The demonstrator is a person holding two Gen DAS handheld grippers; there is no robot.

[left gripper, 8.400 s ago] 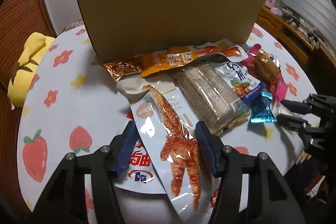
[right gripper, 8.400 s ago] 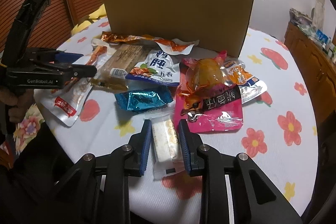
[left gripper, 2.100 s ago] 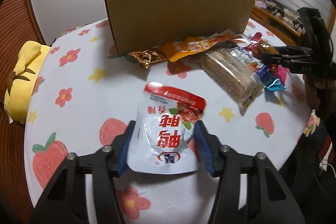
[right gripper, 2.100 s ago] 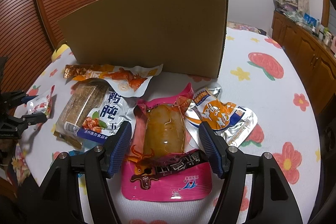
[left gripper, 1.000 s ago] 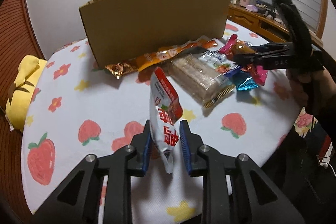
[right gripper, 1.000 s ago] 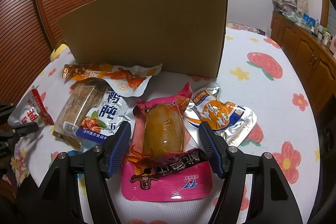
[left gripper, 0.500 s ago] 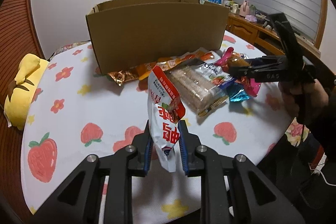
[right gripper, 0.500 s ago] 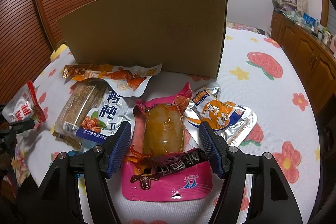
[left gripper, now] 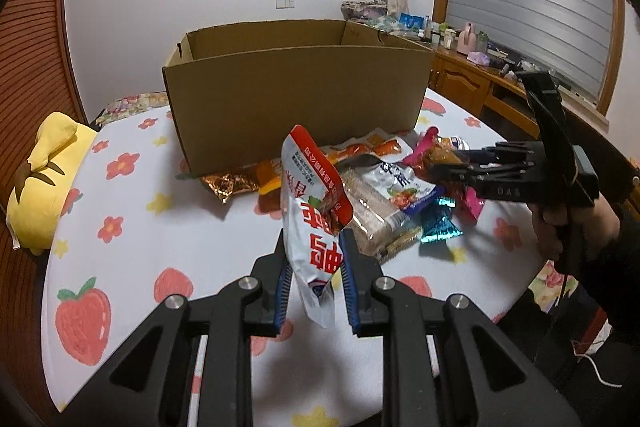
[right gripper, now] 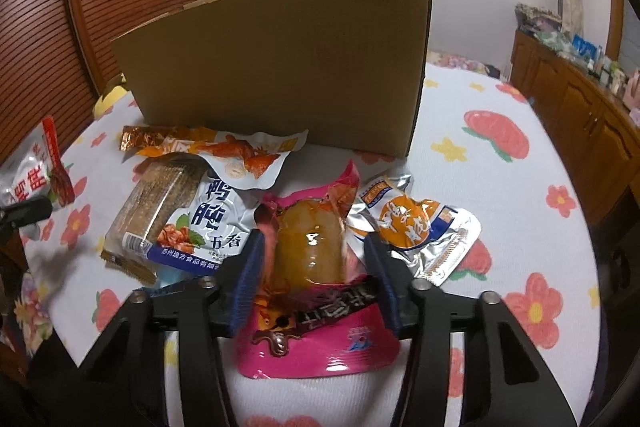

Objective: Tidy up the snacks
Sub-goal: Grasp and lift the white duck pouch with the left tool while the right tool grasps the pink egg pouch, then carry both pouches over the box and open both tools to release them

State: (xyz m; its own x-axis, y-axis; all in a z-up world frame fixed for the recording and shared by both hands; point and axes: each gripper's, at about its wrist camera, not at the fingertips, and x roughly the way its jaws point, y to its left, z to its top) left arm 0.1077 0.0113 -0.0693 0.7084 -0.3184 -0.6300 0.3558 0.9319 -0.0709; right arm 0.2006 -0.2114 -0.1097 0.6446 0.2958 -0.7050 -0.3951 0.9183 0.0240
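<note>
A flower-and-strawberry cloth covers the round worktop [left gripper: 132,223]; cardboard box [left gripper: 296,99] at twelve o'clock, cluttered, perhaps wooden, cabinets [right gripper: 576,99] at two. Left gripper [left gripper: 314,279] clamps a white-red pouch [left gripper: 312,211]; right gripper [right gripper: 316,267] is closing around the pink pouch [right gripper: 316,339].

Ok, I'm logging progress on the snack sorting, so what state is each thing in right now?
Left gripper: shut on the red-and-white pouch.
Red-and-white pouch: lifted off the table, upright.
Right gripper: jaws closing around the pink packet.
Pink packet: lying flat on the tablecloth.
Cardboard box: open at the top, standing behind the snacks.
Cracker pack: lying flat, sealed.
</note>
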